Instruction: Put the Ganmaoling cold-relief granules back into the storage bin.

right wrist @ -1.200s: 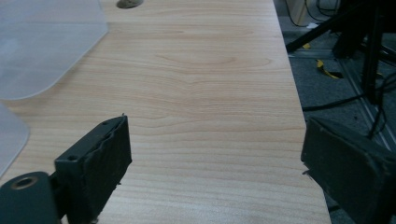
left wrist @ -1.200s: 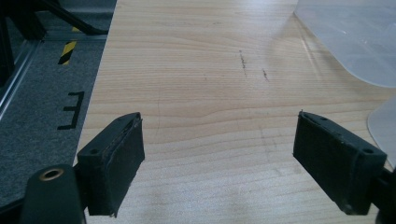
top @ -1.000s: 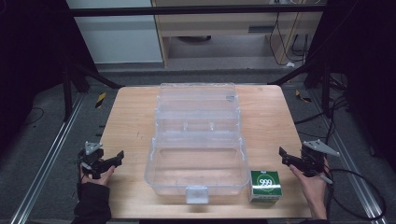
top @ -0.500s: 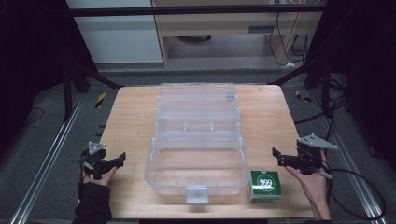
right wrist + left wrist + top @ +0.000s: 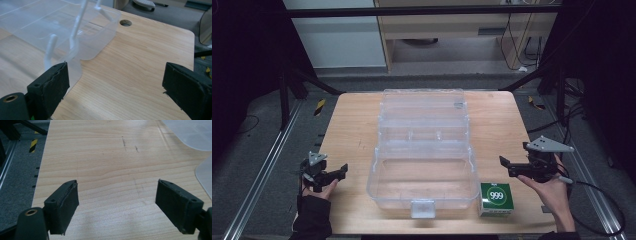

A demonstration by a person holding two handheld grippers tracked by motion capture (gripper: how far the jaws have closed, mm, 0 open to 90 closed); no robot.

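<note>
Wooden worktop (image 5: 347, 125) carries a clear open case (image 5: 424, 150) mid-frame w/ a green 999 box (image 5: 497, 199) lower right, just below-left of our right tongs (image 5: 507, 166), jaws apart & empty, nearer than our left tongs (image 5: 343, 170), also apart.

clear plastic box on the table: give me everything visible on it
The clear plastic box lies open in the middle of the wooden table, lid folded back flat toward the far edge. It looks empty, with molded dividers along the hinge line and a latch tab on the near wall. A small green carton sits beside its near right corner. Neither gripper touches it.
</note>
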